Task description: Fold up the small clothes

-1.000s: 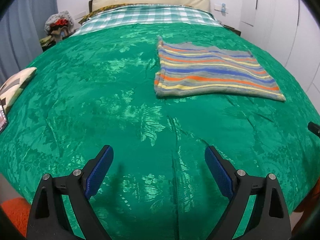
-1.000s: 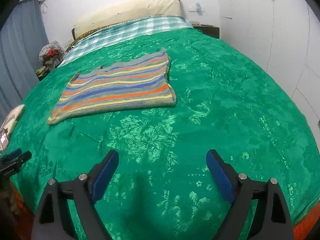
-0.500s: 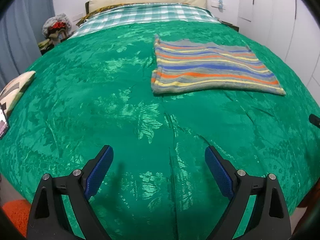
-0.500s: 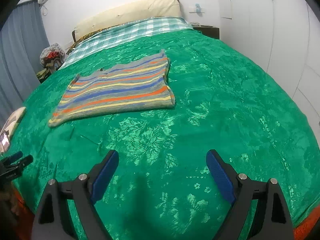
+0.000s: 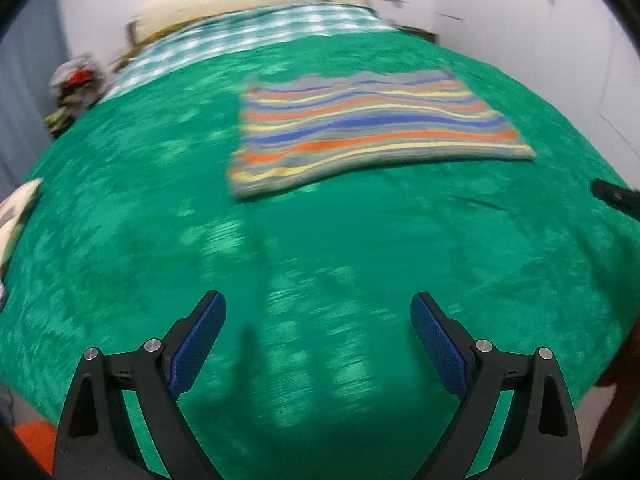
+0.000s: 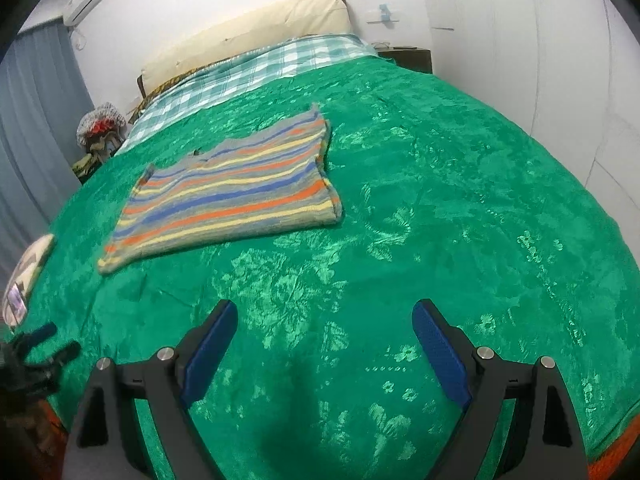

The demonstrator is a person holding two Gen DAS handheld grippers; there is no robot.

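A small striped knit garment [image 5: 368, 132] in grey, blue, orange and yellow lies flat on the green bedspread [image 5: 320, 240], well beyond both grippers. My left gripper [image 5: 318, 308] hovers over the near part of the bed, open, with nothing between its blue pads; its view is blurred. In the right wrist view the same garment [image 6: 228, 196] lies up and to the left of my right gripper [image 6: 324, 316], which is open and empty above the bedspread [image 6: 440, 220]. The left gripper's tips [image 6: 48, 340] show at that view's left edge.
A checked sheet [image 6: 256, 72] and a cream headboard cushion [image 6: 248, 28] lie at the far end. A pile of cloth [image 6: 100, 132] sits left of the bed, a pale cushion [image 6: 32, 260] at its left edge. White walls close in on the right.
The left wrist view has swung and blurred; the garment now sits more toward the middle and looks nearer. The right wrist view has tilted slightly. Both grippers stay open.
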